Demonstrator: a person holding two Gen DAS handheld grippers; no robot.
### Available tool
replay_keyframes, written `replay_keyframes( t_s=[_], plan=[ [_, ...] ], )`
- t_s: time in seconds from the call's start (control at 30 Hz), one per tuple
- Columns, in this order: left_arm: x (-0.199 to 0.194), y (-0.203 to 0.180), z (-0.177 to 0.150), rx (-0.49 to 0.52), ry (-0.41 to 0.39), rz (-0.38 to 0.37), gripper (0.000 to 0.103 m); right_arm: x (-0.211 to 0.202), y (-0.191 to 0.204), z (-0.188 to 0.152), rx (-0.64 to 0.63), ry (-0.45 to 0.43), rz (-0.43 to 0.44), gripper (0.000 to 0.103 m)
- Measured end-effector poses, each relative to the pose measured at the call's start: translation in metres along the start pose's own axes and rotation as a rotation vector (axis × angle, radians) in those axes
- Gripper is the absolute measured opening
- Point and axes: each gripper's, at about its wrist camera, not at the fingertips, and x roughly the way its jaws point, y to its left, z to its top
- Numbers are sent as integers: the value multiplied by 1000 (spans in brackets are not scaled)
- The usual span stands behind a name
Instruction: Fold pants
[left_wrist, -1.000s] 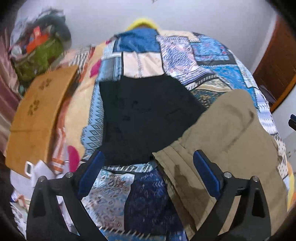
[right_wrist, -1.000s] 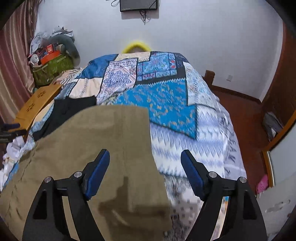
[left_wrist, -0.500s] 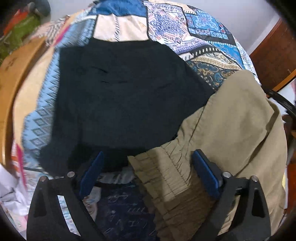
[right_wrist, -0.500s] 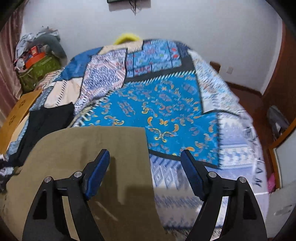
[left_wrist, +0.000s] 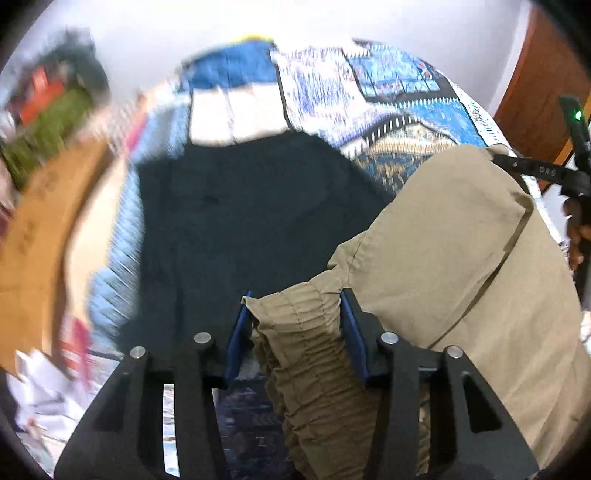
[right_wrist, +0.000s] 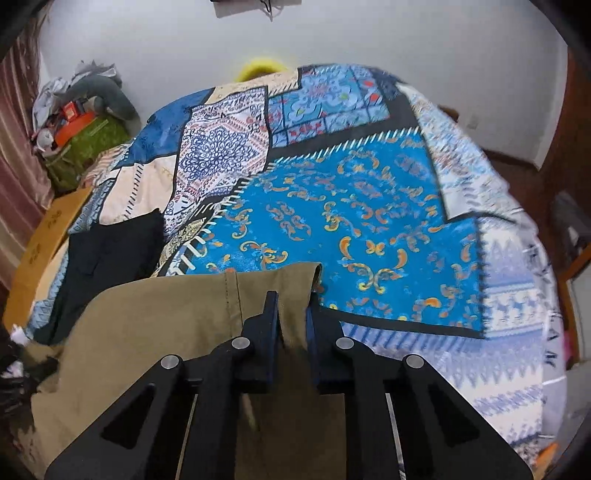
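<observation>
My left tongs (left_wrist: 295, 325) pinch the gathered elastic waistband of the khaki pants (left_wrist: 454, 251), right at its corner edge. My right tongs (right_wrist: 291, 325) are pressed onto the hem end of the same pants (right_wrist: 166, 314), near its far corner. The pants lie on the patterned bedspread (right_wrist: 369, 221), their left edge overlapping a black garment (left_wrist: 240, 221). Past the hem, the blue bedspread lies bare to its far and right edges

Black garment (left_wrist: 240, 221) lies on the patchwork bedspread (right_wrist: 369, 221); cardboard box (right_wrist: 44, 236) sits beside the bedspread's left edge.
</observation>
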Motion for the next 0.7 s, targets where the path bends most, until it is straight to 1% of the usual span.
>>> replay_keyframes(
  t_s=[0.03,0.07,0.1,0.17,0.27,0.3,0.33,0.4,0.53,0.6,0.67,0.7],
  plan=[
    [-9,-2,3,12,-27,24,45,-7,0,1,0,-19,-10,11],
    [-15,-1,4,15,-43,33,45,-15,-1,3,7,-38,-10,11],
    [-29,-1,9,16,-77,39,45,-27,-3,5,21,-60,-1,11],
    [-46,1,19,10,-118,41,44,-58,-6,11,42,-116,8,11],
    [-88,-1,34,10,-205,42,44,-105,-6,22,42,-211,5,11],
    [-97,-3,37,13,-224,43,44,-123,-6,25,41,-240,8,11],
    [-110,-6,40,17,-248,42,44,-131,-5,28,40,-256,10,11],
    [-127,-10,42,20,-271,30,44,-167,-4,27,34,-306,19,11],
    [-155,-21,32,37,-293,1,44,-210,-4,7,26,-343,34,11],
    [-167,-24,22,42,-302,-14,44,-226,-6,-8,13,-341,37,11],
    [-182,-25,8,37,-321,-51,44,-239,-5,-27,-10,-334,27,11],
    [-186,-26,2,40,-325,-58,44,-244,-6,-36,-14,-317,24,11]
  ],
)
